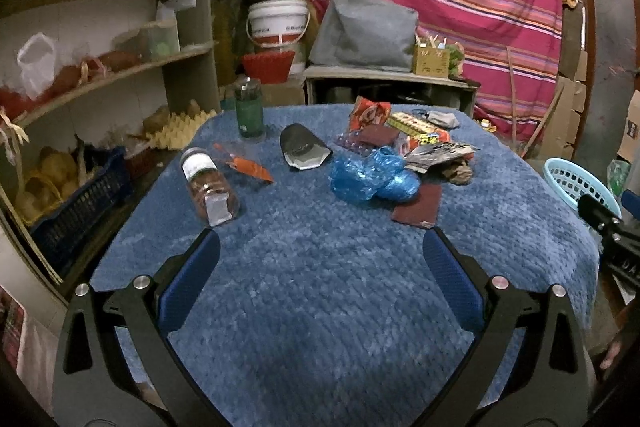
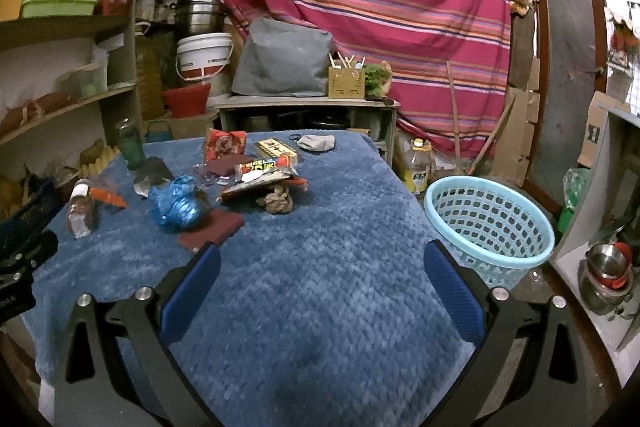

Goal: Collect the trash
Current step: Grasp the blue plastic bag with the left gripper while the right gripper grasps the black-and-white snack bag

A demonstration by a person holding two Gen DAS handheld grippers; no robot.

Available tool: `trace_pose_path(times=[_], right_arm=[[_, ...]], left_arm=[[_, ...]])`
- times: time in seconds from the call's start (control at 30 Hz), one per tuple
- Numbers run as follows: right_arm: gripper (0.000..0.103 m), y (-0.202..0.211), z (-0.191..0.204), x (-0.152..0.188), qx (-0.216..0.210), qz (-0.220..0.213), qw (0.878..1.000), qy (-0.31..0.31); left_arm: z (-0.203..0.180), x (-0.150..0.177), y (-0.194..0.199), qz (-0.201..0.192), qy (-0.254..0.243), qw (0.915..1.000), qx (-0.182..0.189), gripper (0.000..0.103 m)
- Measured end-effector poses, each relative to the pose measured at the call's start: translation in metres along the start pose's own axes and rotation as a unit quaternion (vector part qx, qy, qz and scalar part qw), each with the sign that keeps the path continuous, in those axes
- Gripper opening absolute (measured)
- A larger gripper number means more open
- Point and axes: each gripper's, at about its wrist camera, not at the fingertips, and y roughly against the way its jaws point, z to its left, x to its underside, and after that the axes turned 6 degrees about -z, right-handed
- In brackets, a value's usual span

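Trash lies on a blue-covered table [image 1: 320, 287]: a crumpled blue plastic bag [image 1: 370, 175] [image 2: 174, 205], a maroon packet [image 1: 418, 205] [image 2: 210, 227], an orange wrapper [image 1: 248, 163] [image 2: 108, 197], a silver pouch [image 1: 304, 149], a crumpled brown paper [image 2: 276, 201], snack wrappers [image 1: 432, 147] [image 2: 260, 171], and a fallen jar [image 1: 208, 183] [image 2: 82, 209]. A light-blue basket [image 2: 486, 231] [image 1: 576, 183] stands right of the table. My left gripper [image 1: 320, 251] and right gripper [image 2: 320, 255] are open and empty above the near table.
A green bottle [image 1: 249, 109] [image 2: 130, 143] stands at the table's back left. Shelves [image 1: 100, 75] line the left. A low bench with a grey bag [image 2: 284, 61] stands behind. A yellow oil bottle [image 2: 418, 167] sits on the floor. Steel pots [image 2: 608, 277] are at right.
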Motion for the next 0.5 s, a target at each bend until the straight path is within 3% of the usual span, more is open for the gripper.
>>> trace_pose_path(times=[0.2,0.37,0.5], right_arm=[[0.099,-0.035,0.005,-0.012,0.005,-0.016,1.0,0.023],[0.099,-0.073,0.007,-0.023,0.033,0.019,0.998,0.051],[0.099,-0.09,0.002,-0.031,0.03,0.01,0.999,0.044]], left_arm=[[0.005,-0.014,-0.039,0.016,0.012,0.9998,0.001,0.098],[-0.004,-0.034,-0.07,0.03,0.012,0.9995,0.0,0.098],[-0.022,-0.048,-0.098,0.039,0.009,0.9992,0.009,0.098]])
